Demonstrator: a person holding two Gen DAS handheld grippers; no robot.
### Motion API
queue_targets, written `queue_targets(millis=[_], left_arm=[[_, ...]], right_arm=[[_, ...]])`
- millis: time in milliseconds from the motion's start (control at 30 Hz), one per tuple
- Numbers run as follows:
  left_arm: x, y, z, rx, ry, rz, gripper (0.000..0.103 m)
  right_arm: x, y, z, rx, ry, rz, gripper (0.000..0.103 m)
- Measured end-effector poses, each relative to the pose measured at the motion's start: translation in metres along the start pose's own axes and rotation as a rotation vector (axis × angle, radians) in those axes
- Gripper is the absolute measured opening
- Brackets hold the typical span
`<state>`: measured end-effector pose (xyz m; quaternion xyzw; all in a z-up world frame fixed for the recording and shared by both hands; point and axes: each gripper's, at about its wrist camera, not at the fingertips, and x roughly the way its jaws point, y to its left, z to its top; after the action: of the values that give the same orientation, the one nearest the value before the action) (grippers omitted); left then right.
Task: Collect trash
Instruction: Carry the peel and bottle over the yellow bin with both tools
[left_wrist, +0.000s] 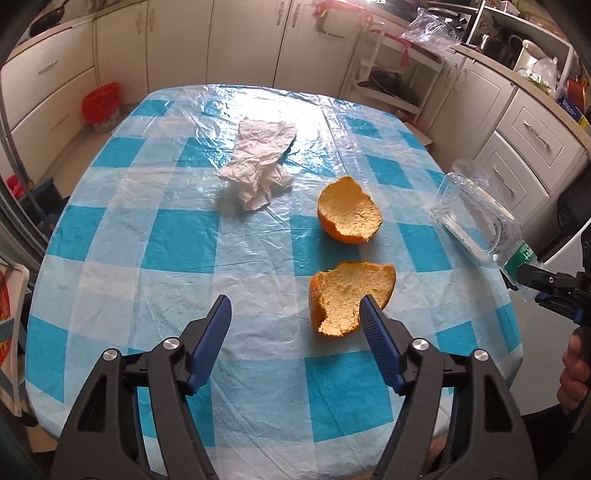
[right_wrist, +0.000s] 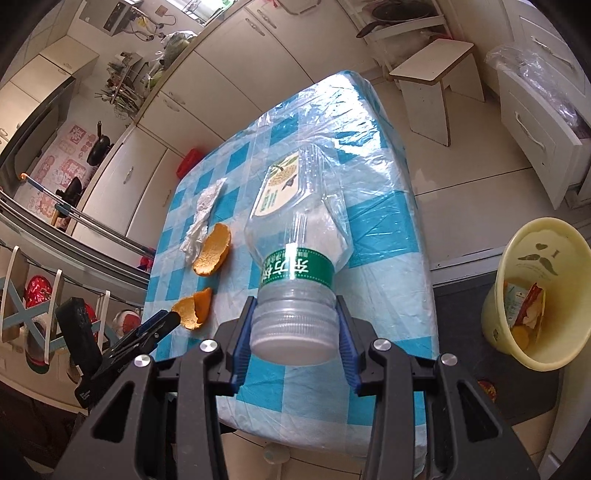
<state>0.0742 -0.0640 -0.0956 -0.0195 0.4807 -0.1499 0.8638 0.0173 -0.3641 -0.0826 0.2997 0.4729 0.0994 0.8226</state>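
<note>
Left wrist view, bottom centre: left gripper (left_wrist: 295, 306) w/ jaws wide apart, nothing held; its right finger overlaps the near orange peel (left_wrist: 351, 295) at lower centre. Second peel (left_wrist: 349, 212) sits just beyond, mid-frame. Crumpled tissue (left_wrist: 260, 162) lies farther back, upper centre, on the blue-checked table (left_wrist: 147, 258).

Right wrist view, bottom centre: right gripper (right_wrist: 293, 328) clamped on the cap end of a clear plastic bottle (right_wrist: 295, 229), held above the table. Yellow bin (right_wrist: 535, 295) w/ trash on the floor at right edge.
</note>
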Motion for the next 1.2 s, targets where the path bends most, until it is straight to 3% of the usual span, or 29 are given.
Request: queue_targets(millis=[67, 100, 133, 167, 200, 233, 533, 867, 967, 1067, 1200], left_arm=[[0.008, -0.003, -0.001, 0.005, 0.011, 0.002, 0.068], [0.01, -0.005, -0.001, 0.006, 0.006, -0.009, 0.063], [0.01, -0.008, -0.002, 0.013, -0.012, -0.018, 0.036], [0.013, -0.012, -0.002, 0.023, 0.001, -0.041, 0.019], [0.013, -0.015, -0.002, 0.028, 0.011, -0.057, 0.008], [0.011, -0.018, -0.003, 0.031, 0.001, -0.07, 0.005], [-0.029, -0.049, 0.003, 0.051, -0.085, -0.243, 0.004], [-0.007, -0.125, -0.002, 0.066, -0.044, -0.36, 0.004], [0.003, -0.165, 0.002, 0.098, -0.036, -0.4, 0.004], [0.015, -0.217, 0.006, 0.153, -0.027, -0.437, 0.004], [0.035, -0.28, 0.004, 0.215, 0.005, -0.46, 0.004]], right_arm=[[0.002, 0.0, -0.002, -0.005, 0.01, 0.004, 0.041], [0.004, 0.0, -0.002, -0.006, 0.013, 0.005, 0.041], [0.005, 0.0, -0.002, -0.006, 0.015, 0.008, 0.041], [0.004, -0.001, -0.002, 0.001, 0.016, 0.015, 0.041], [0.003, -0.003, -0.002, 0.012, 0.014, 0.03, 0.041], [0.0, -0.006, -0.002, 0.025, 0.009, 0.047, 0.041], [-0.036, -0.042, -0.001, 0.171, -0.065, 0.167, 0.041], [-0.097, -0.098, -0.009, 0.31, -0.214, 0.192, 0.041], [-0.12, -0.119, -0.012, 0.348, -0.267, 0.113, 0.041], [-0.138, -0.139, -0.012, 0.366, -0.287, -0.059, 0.041], [-0.135, -0.171, -0.003, 0.423, -0.22, -0.266, 0.043]])
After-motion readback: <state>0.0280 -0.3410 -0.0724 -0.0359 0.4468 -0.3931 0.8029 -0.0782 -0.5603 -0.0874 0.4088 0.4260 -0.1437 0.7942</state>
